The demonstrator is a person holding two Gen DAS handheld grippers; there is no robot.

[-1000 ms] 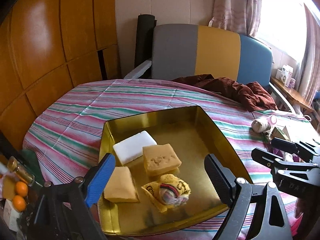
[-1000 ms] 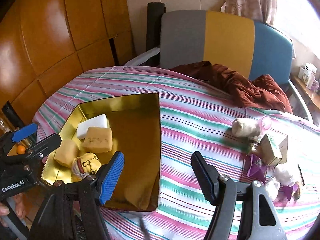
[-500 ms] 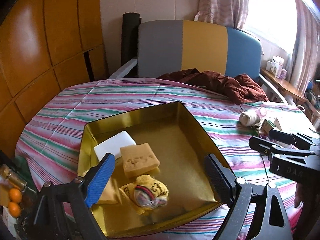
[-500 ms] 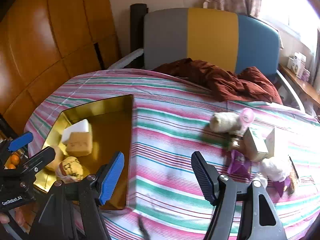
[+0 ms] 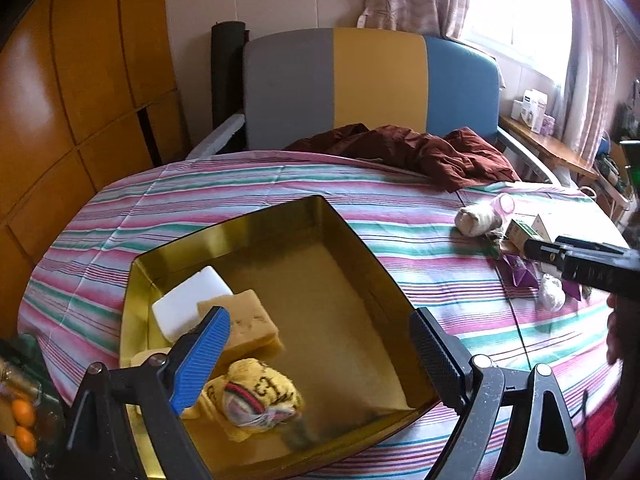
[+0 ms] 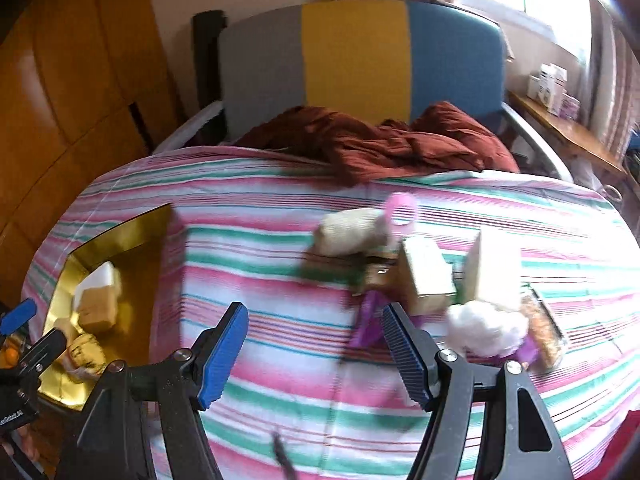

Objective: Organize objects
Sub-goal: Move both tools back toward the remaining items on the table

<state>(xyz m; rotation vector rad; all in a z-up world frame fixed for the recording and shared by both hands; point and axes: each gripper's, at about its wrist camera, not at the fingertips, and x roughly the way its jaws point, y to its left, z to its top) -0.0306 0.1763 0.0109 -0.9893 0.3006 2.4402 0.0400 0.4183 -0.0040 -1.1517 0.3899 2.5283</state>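
Observation:
A gold tray (image 5: 362,248) sits on the striped tablecloth at the left; it also shows in the right wrist view (image 6: 120,232). In it lie a white block (image 5: 188,304), a tan sponge (image 5: 252,326) and a yellow patterned pouch (image 5: 256,394). My left gripper (image 5: 320,356) is open and empty above the tray's near edge. My right gripper (image 6: 316,354) is open and empty, just left of a cluster of loose items: a beige roll (image 6: 350,232), a pink ring (image 6: 402,210), small boxes (image 6: 426,276), a white puff (image 6: 486,330) and purple wrappers (image 6: 370,322).
A dark red cloth (image 6: 376,144) lies at the table's far edge before a grey, yellow and blue chair (image 6: 360,56). Wood panelling (image 5: 80,80) is on the left. Oranges (image 5: 22,410) sit below the table's left edge. A shelf (image 5: 548,144) is at right.
Both grippers have swung to the right. The tray has slid left in both views, and the cluster of loose items has come close in front of my right gripper. Both stay open.

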